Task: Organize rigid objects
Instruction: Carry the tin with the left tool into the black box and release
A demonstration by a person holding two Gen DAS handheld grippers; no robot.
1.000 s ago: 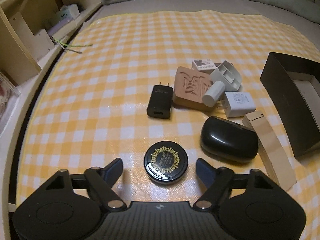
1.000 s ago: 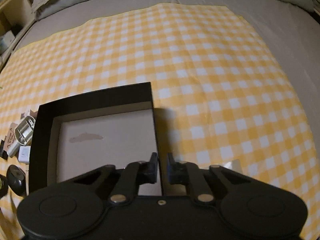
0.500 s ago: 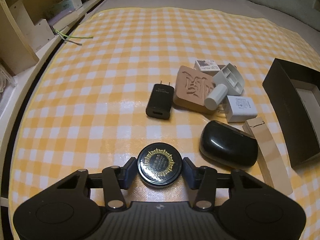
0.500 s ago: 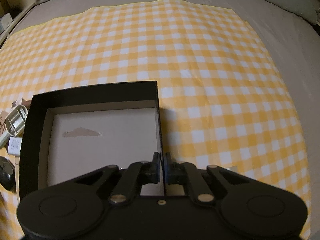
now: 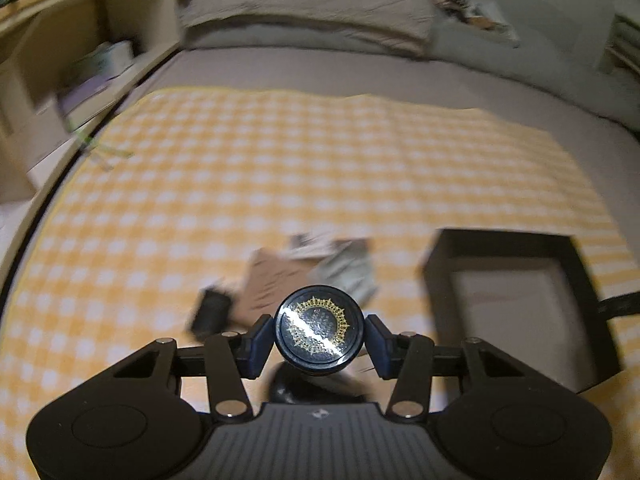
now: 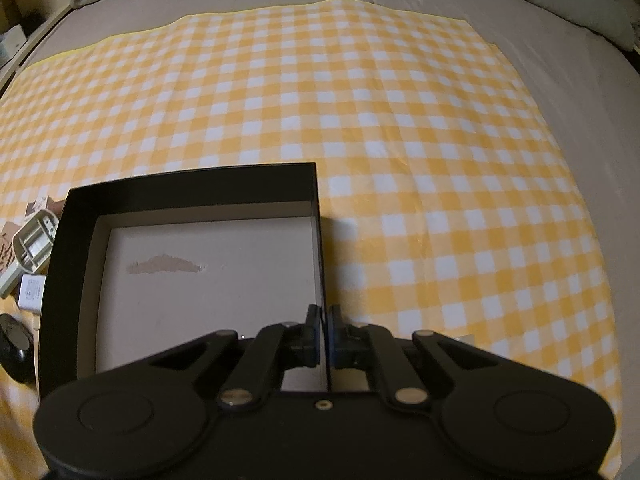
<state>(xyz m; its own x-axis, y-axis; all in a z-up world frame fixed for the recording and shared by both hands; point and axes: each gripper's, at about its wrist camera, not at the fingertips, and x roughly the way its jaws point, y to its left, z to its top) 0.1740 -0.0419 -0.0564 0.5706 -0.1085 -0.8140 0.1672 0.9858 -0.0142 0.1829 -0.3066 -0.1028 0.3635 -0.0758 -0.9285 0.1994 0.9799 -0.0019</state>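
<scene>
Tin [image 5: 319,329], round and black with a gold pattern on its lid, sits clamped between the pads of the left gripper [image 5: 319,334], clear of the checked cloth [image 5: 280,168] and in front of the blurred heap of other items [image 5: 288,280]. The grip across its width looks chosen so the flat lid stays facing up while it is carried, probably toward the black box [image 5: 576,276] at the right. Its jaws have just been closing and now stand partly apart, pressed on the tin's sides. The right gripper [image 6: 324,314] has its jaws together on the box's right wall [image 6: 319,240], one pad inside and one outside; that hold seems meant to steady the box while things are dropped in. The box looks empty.
</scene>
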